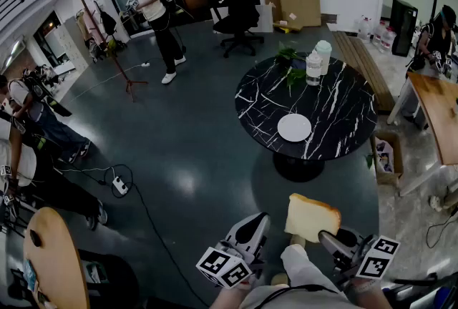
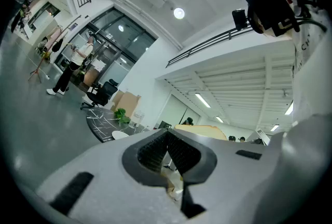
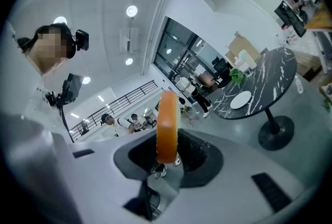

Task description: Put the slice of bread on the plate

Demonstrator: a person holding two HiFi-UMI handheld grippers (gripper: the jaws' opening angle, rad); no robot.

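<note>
One black marble worktop (image 1: 343, 107) under white plate (image 1: 294, 127). Slice of bread (image 1: 313, 217) well short of plate, out over floor, standing on edge, long axis up. My right tool (image 1: 328, 237) clamped on its lower edge, plate straight ahead. Left tool (image 1: 252, 227) jaws together, empty, equally far from plate.

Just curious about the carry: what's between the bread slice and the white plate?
In the head view: grey floor, the table's pedestal foot, then bare black marbled tabletop between bread slice and plate.
</note>
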